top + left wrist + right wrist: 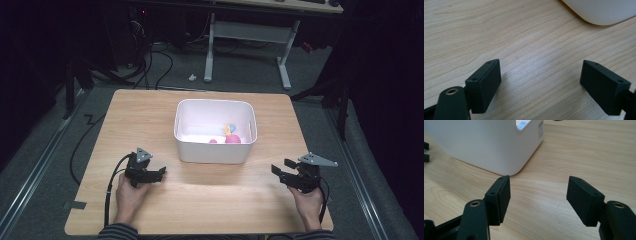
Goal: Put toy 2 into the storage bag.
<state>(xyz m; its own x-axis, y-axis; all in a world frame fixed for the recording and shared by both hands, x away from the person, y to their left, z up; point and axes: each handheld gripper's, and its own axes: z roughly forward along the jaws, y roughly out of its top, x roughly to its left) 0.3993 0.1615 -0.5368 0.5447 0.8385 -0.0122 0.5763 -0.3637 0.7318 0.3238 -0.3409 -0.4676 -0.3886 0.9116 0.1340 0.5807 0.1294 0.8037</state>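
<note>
Toys inside the white rectangular plastic bin (215,150) are hard to make out: a pink rounded piece with a yellow-and-blue top (231,135) and a small pink bit (213,141) beside it, both low against the bin's near wall, lower right of its interior. Bin sits centre frame on the light wooden table (150,115); cropped at the top edge in both gripper views. Left gripper (161,172), lower left: jaws wide apart, empty, bare wood between them. Right gripper (280,171), lower right: jaws wide apart too, gripping nothing, near the bin's corner but clear of it.
</note>
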